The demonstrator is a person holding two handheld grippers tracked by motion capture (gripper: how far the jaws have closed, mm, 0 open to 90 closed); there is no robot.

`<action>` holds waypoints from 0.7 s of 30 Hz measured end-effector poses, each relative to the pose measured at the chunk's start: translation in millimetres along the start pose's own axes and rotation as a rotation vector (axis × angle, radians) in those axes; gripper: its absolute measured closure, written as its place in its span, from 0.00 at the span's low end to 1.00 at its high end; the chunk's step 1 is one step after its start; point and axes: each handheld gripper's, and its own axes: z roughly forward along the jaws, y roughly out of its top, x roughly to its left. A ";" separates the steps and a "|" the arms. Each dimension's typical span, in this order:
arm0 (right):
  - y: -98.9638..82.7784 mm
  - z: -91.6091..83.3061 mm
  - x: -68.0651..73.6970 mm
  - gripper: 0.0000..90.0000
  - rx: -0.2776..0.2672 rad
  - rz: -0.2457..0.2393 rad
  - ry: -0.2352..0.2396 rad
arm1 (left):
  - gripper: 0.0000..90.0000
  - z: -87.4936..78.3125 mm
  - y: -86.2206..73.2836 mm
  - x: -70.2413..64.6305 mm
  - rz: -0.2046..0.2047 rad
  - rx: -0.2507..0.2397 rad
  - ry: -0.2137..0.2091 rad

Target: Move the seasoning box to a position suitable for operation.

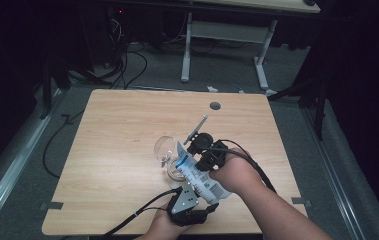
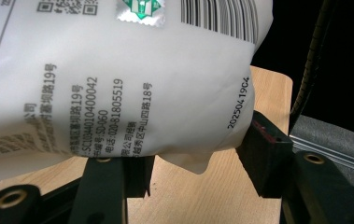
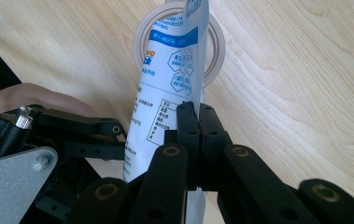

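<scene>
A white pouch (image 1: 197,172) with blue print and a barcode hangs tilted over a clear glass (image 1: 164,147) on the wooden table (image 1: 122,120). My right gripper (image 1: 203,151) is shut on the pouch's flat edge (image 3: 165,93), and its pads (image 3: 187,121) meet on the film just above the glass rim (image 3: 217,49). My left gripper (image 1: 202,200) is at the pouch's lower end near the table's front edge. Its jaws stand apart, and the bulging bottom of the pouch (image 2: 118,84) lies over the left pad (image 2: 137,172) and against the right pad (image 2: 263,154).
A round cable hole (image 1: 215,105) sits near the table's far edge. Cables trail from both grippers toward the front edge. A white desk frame (image 1: 186,50) and loose cables lie on the floor beyond the table.
</scene>
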 end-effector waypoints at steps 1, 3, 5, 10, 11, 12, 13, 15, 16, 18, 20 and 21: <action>0.0 0.0 0.0 1.00 0.000 0.000 0.000 | 0.55 0.0 0.0 0.0 0.000 0.000 0.000; 0.2 0.0 0.3 1.00 0.000 0.000 -0.001 | 0.55 -0.1 0.3 0.0 0.001 0.000 0.001; 0.5 -0.2 0.3 1.00 0.000 -0.001 -0.001 | 0.55 -0.3 0.6 0.0 0.000 -0.001 0.000; 1.2 -0.3 0.4 1.00 0.001 0.001 0.000 | 0.55 -0.6 1.3 -0.3 -0.002 -0.003 -0.003; 1.2 -0.3 0.4 1.00 0.001 0.001 0.000 | 0.55 -0.6 1.3 -0.3 -0.002 -0.003 -0.003; 1.4 0.0 0.0 1.00 -0.001 -0.001 0.001 | 0.55 -0.8 1.6 -0.4 -0.002 -0.003 -0.003; 1.4 0.0 0.0 1.00 -0.001 -0.001 0.001 | 0.55 -0.8 1.6 -0.4 -0.002 -0.003 -0.003; 1.5 0.1 -0.1 1.00 -0.003 -0.002 0.003 | 0.55 -1.2 2.1 -0.5 -0.001 -0.002 -0.004; 1.7 -0.2 -0.2 1.00 -0.002 -0.002 -0.002 | 0.55 -1.4 2.5 -0.6 0.000 -0.004 -0.003; 1.8 -0.2 -0.3 1.00 -0.003 -0.002 -0.002 | 0.55 -1.4 2.6 -0.7 0.001 -0.004 -0.001; 2.0 -0.2 -0.5 1.00 -0.006 -0.004 0.000 | 0.55 -1.4 2.9 -0.8 -0.004 -0.005 -0.002; 2.1 -0.1 -0.5 1.00 -0.005 -0.004 0.000 | 0.55 -1.3 3.1 -0.8 -0.008 -0.007 -0.005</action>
